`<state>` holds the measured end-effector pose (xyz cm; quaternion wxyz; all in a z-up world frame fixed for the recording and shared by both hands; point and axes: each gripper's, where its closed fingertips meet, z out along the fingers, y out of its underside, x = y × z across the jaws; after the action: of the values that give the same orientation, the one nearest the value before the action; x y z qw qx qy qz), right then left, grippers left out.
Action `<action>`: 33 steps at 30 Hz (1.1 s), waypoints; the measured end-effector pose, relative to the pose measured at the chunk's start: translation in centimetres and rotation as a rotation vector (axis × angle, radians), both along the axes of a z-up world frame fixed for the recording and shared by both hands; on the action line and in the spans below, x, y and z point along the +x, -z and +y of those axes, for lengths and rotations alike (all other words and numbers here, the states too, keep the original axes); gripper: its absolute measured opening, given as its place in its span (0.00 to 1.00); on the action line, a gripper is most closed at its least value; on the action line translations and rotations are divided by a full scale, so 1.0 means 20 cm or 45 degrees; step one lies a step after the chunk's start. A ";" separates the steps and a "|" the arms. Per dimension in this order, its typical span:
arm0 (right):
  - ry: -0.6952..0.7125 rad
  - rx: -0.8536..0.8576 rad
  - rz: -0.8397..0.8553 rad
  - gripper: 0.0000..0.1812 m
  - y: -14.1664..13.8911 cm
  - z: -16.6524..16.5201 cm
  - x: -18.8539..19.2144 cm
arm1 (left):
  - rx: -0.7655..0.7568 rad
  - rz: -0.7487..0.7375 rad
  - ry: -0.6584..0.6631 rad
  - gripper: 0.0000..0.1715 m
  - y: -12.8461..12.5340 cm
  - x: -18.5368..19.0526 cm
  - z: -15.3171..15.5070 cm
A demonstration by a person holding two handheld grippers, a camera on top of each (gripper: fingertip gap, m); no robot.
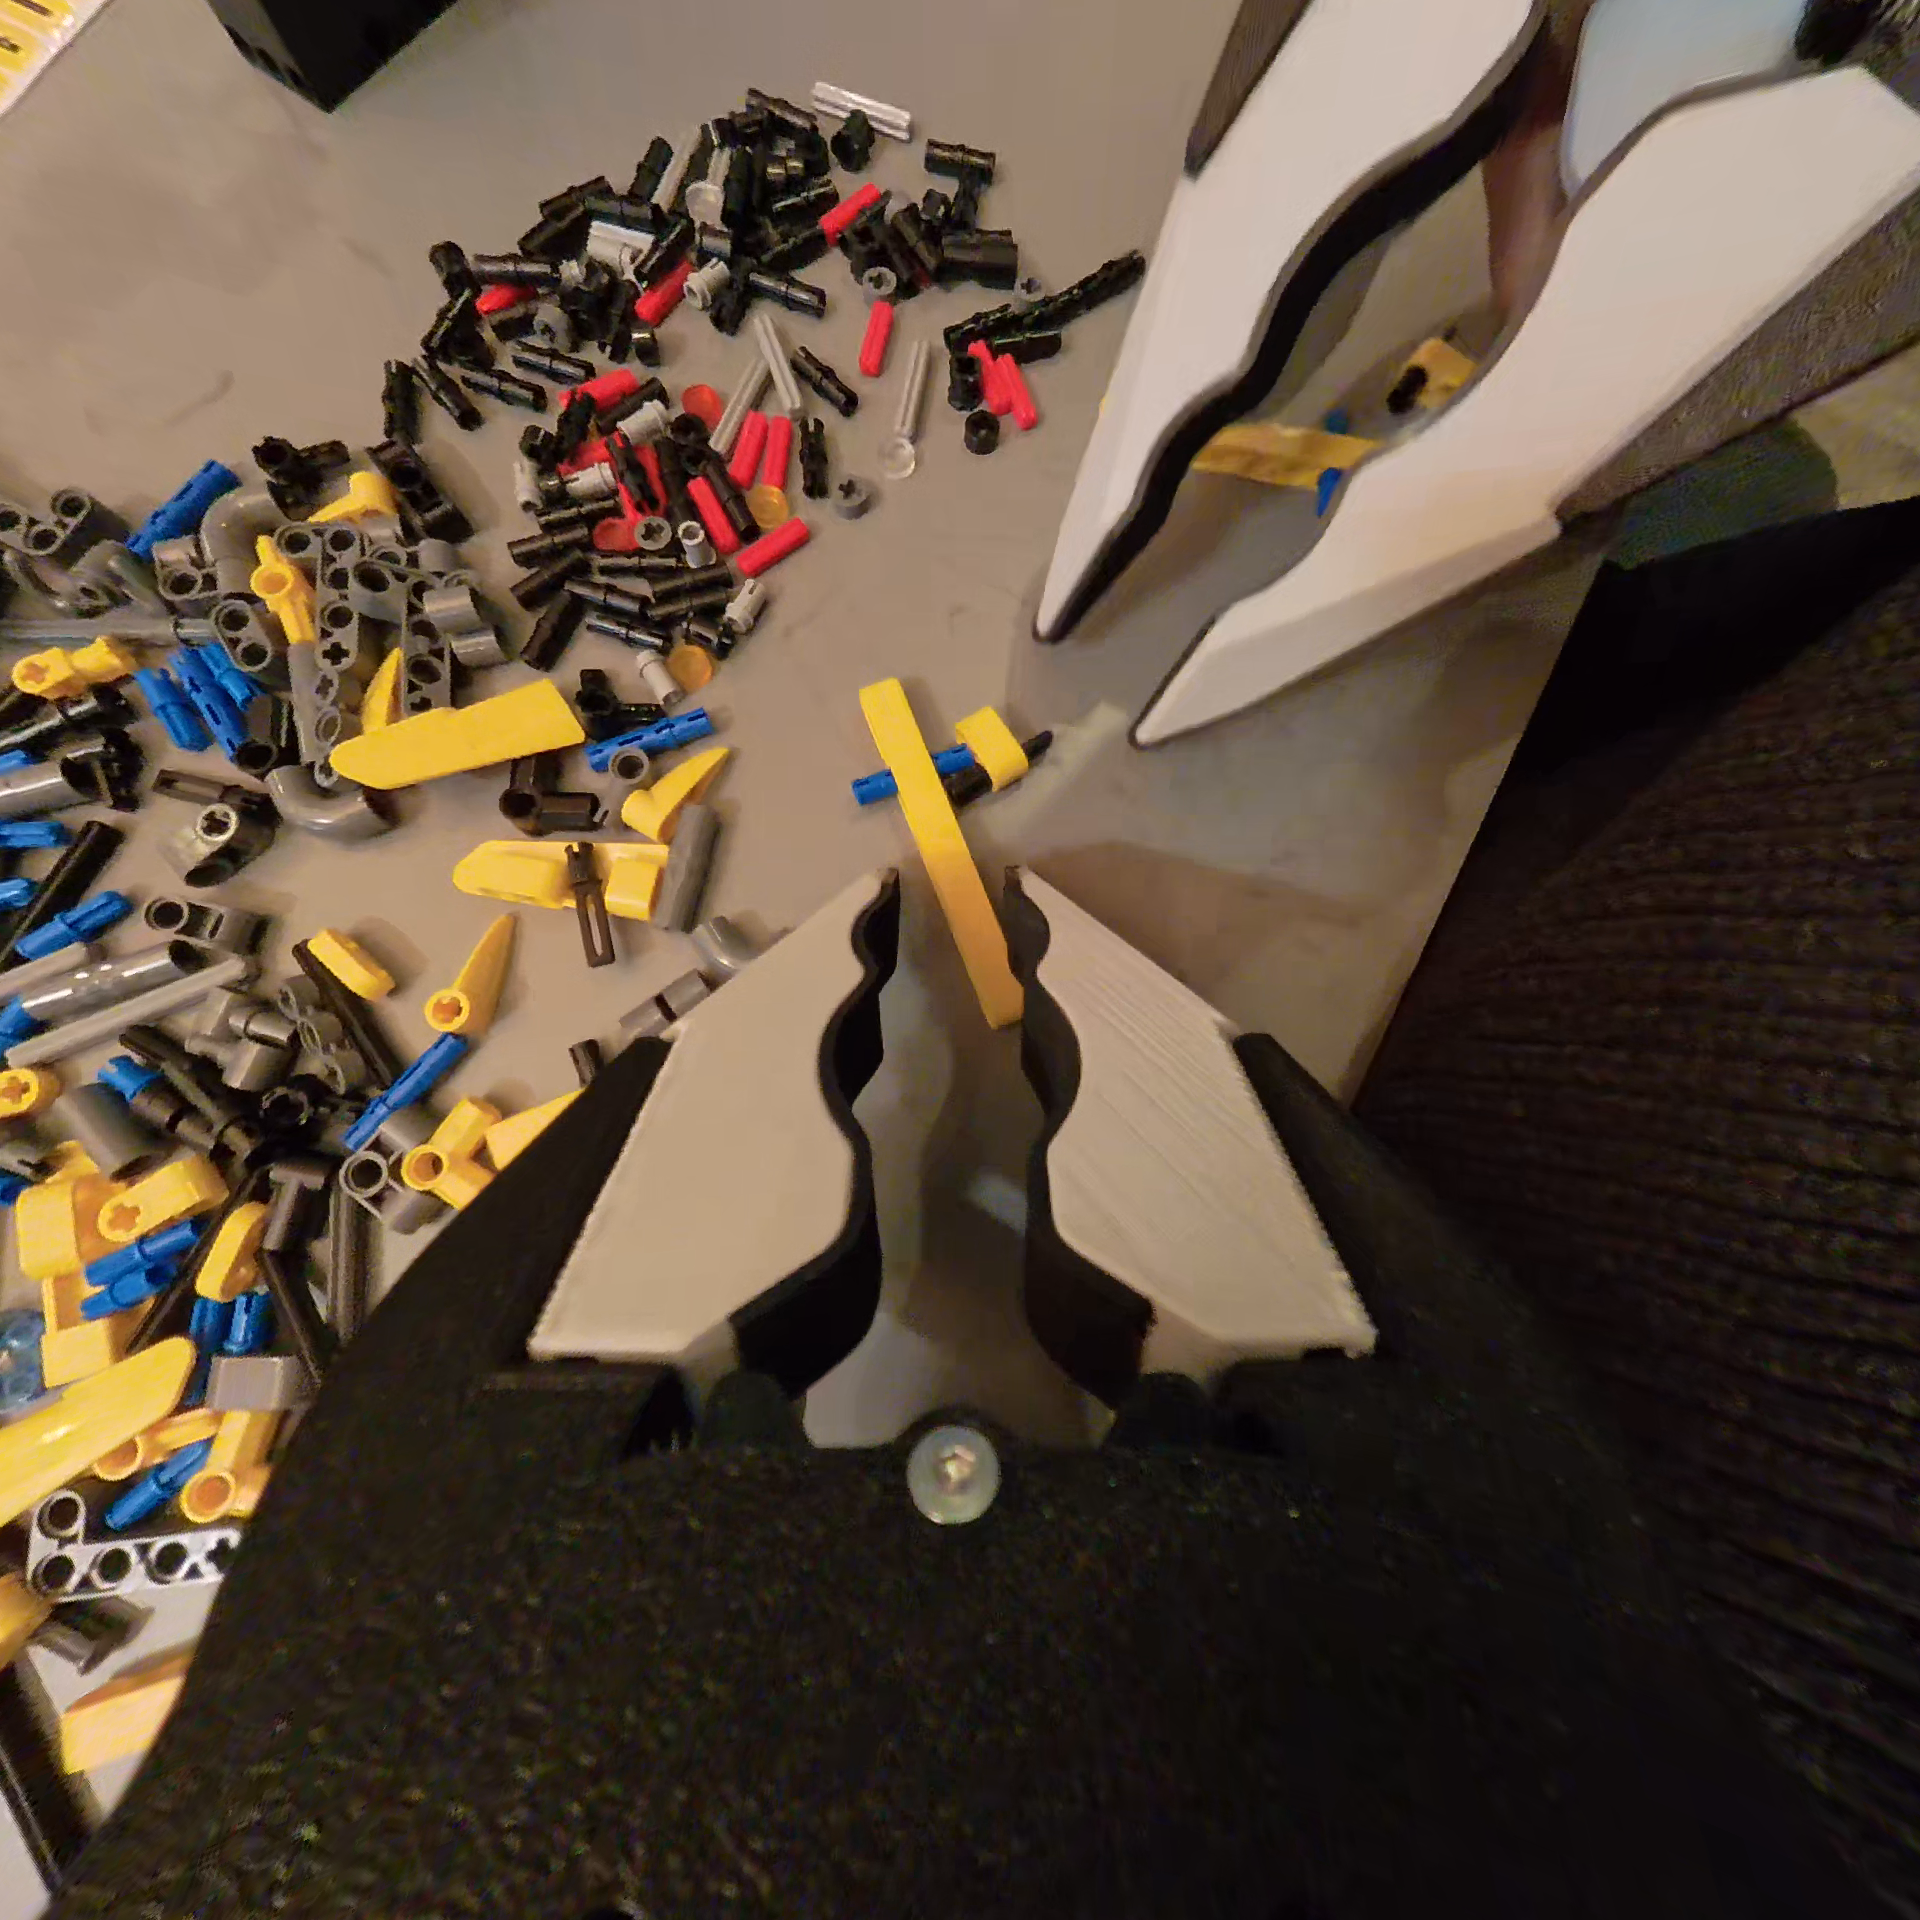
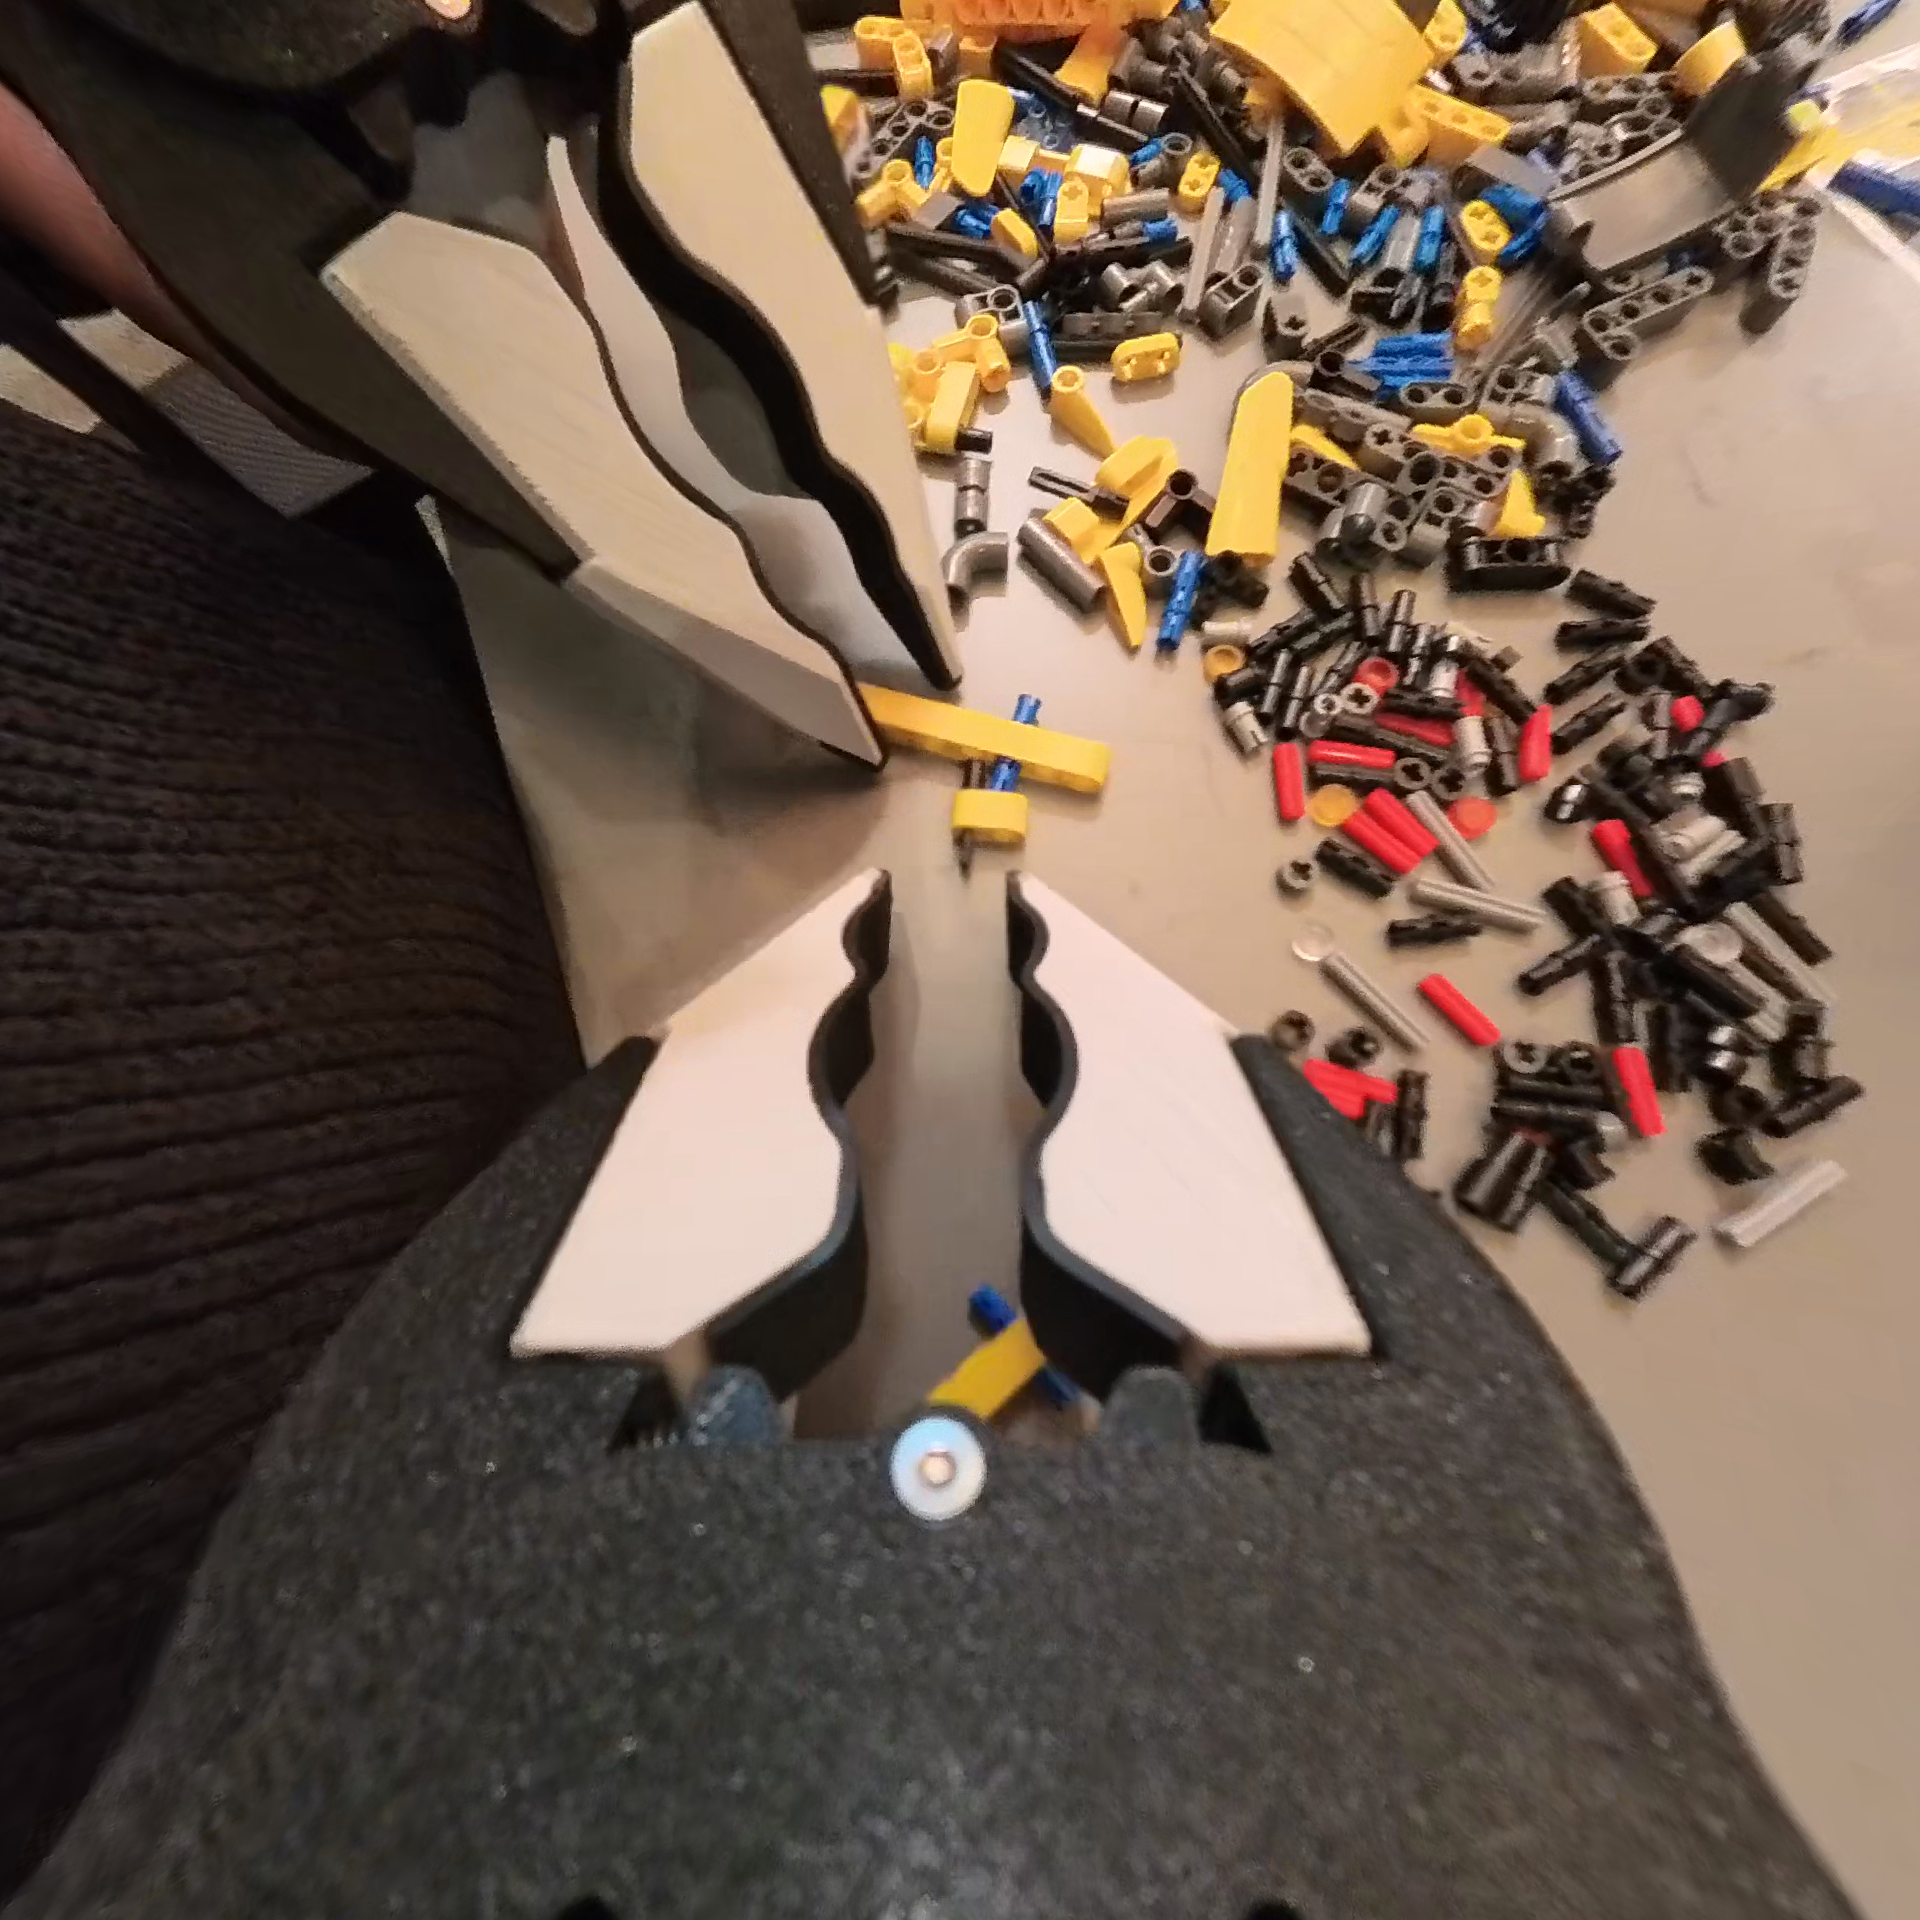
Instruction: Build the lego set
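Yellow plastic is what the left tool (image 1: 951,883) has between its fingers: a long, flat yellow building beam (image 1: 940,852), pinched near one end, with a blue pin (image 1: 883,784) and a black pin through it and a short yellow connector piece (image 1: 992,743) on the far side. Its free end reaches out over the grey worktop (image 1: 260,260), close to the worktop's near edge. Facing it, the right tool (image 2: 948,883) stands unclenched, its two fingers parted with nothing between them, tips just short of the short yellow connector. Beyond lie two loose heaps of small plastic parts: a pile of black, red and grey pins and axles (image 1: 727,343), and a pile of yellow, blue and dark grey beams and connectors (image 1: 229,831). Dark ribbed fabric (image 1: 1662,1091) fills the side nearest the worktop's edge.
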<state>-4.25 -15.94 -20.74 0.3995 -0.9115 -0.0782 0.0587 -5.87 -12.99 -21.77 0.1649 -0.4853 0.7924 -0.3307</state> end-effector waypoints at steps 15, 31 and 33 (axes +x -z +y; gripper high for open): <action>-0.621 0.101 -0.061 0.14 -0.11 0.08 0.26 | 0.010 -0.094 0.133 0.04 0.00 0.06 0.00; -0.704 0.011 -0.175 0.21 0.05 0.06 0.11 | 0.094 -0.147 0.148 0.05 0.01 0.06 -0.01; -0.717 0.012 -0.146 0.21 0.05 0.07 0.10 | 0.119 -0.162 0.151 0.05 0.01 0.06 -0.01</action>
<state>-2.19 -14.62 -21.79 0.3664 -0.8539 -0.3511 0.1154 -4.58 -13.10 -21.92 0.2175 -0.4073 0.8222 -0.3327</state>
